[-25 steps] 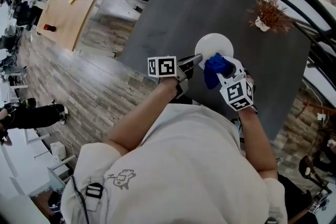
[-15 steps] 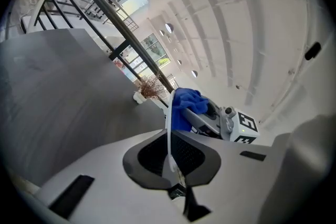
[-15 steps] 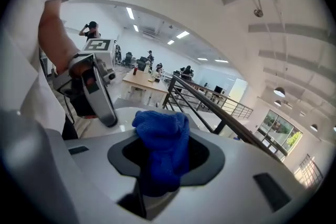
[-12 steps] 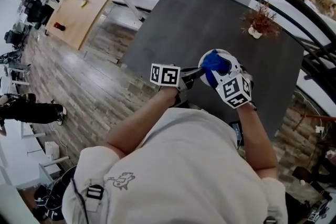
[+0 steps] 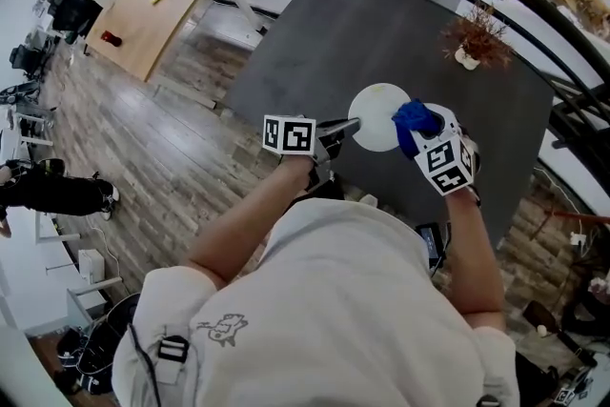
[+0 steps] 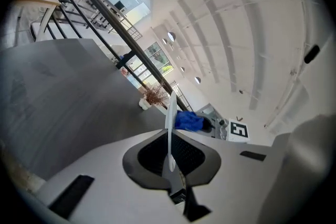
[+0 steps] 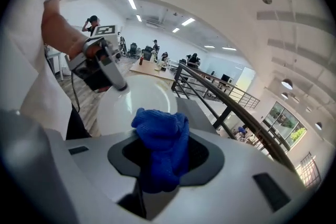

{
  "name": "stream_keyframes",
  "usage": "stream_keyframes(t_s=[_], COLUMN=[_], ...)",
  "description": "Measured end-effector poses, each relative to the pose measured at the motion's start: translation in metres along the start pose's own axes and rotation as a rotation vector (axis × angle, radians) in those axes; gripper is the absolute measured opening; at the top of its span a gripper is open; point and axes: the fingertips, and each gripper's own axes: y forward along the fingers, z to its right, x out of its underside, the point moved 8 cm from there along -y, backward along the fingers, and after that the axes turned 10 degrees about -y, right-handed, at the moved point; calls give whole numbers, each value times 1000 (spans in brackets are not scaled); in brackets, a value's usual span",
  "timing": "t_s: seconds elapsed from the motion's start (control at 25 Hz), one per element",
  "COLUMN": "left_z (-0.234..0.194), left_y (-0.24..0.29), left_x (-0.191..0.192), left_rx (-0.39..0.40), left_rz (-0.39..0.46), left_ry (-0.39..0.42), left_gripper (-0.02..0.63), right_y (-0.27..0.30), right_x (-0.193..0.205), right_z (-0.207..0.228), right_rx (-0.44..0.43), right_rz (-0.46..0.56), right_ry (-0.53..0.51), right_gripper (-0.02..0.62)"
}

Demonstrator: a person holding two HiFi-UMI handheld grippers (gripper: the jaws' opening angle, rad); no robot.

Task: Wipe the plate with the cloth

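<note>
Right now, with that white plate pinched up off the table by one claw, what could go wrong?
1. The left claw grips the plate only by its rim, above the table. A firm push from the cloth could lever it loose, and it might drop and break.
2. The cloth is a small bunch in the right claw; if it shifts, hard claw parts might scrape the plate.
</note>
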Motion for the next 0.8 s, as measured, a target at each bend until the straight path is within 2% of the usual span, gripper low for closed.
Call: stream_keyframes(t_s=[0.12,0.2,0.4,0.56,0.68,0.8], left_z=[6,10,15,9,6,6], left_y=[12,22,18,0,0,3], left_x=[15,20,2,-16,-13,-2], left_rx=[22,35,45,11,-4,0], left_rz=[-63,-76,-11,33,-3,-46], left_ry=[13,12,7,35,64,68], left_gripper=[15,15,14,15,17,17], right_y=[0,1,0,3,3,1], right_x=[-24,-41,-57,-31,-6,-13], right_z=[9,3,-38,-50,-28,1], right_rx=[29,19,-93,-160,-101,-29], right_rz=[32,57,91,20,-44,-57], right_ry=[-39,-86,-120,-106,-52,-43], right_gripper=[138,138,137,138,138,138])
